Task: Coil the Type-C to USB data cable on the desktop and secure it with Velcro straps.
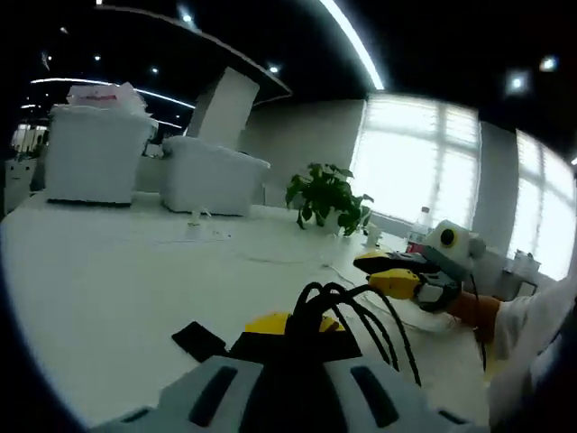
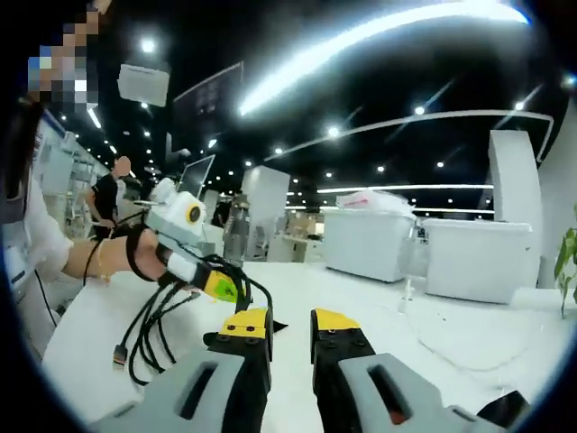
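1. I see the left gripper [image 2: 221, 287] clamped on the black data cable [image 2: 158, 316]; in the right gripper view the loops hang below its yellow tips, above the white desktop [image 2: 361, 293].
2. In the left gripper view the cable loops [image 1: 356, 316] fan out thin and glossy right at that gripper's own tips [image 1: 290, 327], which are closed on the bundle.
3. One cable end with a small connector [image 2: 118, 357] dangles lowest, near the desktop's edge.
4. Right gripper [image 2: 290, 323]: yellow-capped jaws stand slightly apart, nothing between them; the cable sits just left of them, not touching.
5. In the left gripper view the right gripper [image 1: 389, 272] hovers beside the loops, apart from them.
6. A flat black strip [image 1: 199, 340], likely the Velcro strap, lies on the matte desktop beside the left gripper.
7. Background: two white boxy plastic bins [image 1: 215, 175], a leafy potted plant [image 1: 328, 197].
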`<control>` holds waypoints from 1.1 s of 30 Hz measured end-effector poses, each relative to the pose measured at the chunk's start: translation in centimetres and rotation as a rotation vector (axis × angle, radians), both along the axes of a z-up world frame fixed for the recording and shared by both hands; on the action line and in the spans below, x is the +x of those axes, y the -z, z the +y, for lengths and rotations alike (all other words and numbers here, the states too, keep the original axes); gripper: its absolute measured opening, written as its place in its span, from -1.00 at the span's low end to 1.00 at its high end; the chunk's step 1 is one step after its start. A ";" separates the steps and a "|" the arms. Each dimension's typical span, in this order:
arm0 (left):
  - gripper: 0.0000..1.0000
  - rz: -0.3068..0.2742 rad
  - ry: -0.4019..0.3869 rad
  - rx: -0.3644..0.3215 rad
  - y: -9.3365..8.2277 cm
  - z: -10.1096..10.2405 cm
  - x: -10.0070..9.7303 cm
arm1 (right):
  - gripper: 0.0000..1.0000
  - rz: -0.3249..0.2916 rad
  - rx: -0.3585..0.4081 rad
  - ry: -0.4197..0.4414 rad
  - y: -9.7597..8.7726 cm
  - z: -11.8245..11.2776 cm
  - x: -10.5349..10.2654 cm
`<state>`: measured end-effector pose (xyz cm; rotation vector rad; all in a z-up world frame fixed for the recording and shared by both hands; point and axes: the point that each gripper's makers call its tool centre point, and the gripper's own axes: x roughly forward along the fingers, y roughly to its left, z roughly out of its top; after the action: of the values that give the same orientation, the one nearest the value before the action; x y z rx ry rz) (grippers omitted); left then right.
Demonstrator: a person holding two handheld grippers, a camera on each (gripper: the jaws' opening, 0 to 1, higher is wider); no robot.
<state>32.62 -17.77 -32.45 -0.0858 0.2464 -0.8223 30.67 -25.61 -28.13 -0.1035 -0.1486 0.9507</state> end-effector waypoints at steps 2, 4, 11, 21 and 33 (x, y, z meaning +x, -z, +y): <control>-0.74 -0.027 0.005 0.059 0.7 -0.1 0.4 | -0.67 -0.005 -0.020 -0.056 0.0 1.5 -1.2; -0.66 -0.031 0.005 0.104 1.3 0.0 0.6 | -0.59 0.005 -0.063 -0.108 0.6 3.0 -2.4; -0.55 -0.060 0.002 0.232 3.0 1.4 0.5 | -0.59 0.031 -0.217 -0.209 4.0 5.8 -4.0; -0.40 -0.192 -0.102 0.173 -0.9 3.6 1.4 | -0.48 -0.089 -0.451 -0.215 7.3 7.6 -3.9; -0.54 -0.176 -0.140 0.321 2.8 6.2 2.7 | -0.78 -0.322 -0.588 -0.137 7.1 9.5 -1.9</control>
<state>35.34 -11.53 -35.20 0.2669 0.2007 -0.6382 28.75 -16.07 -35.19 -0.7985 -0.1698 1.0875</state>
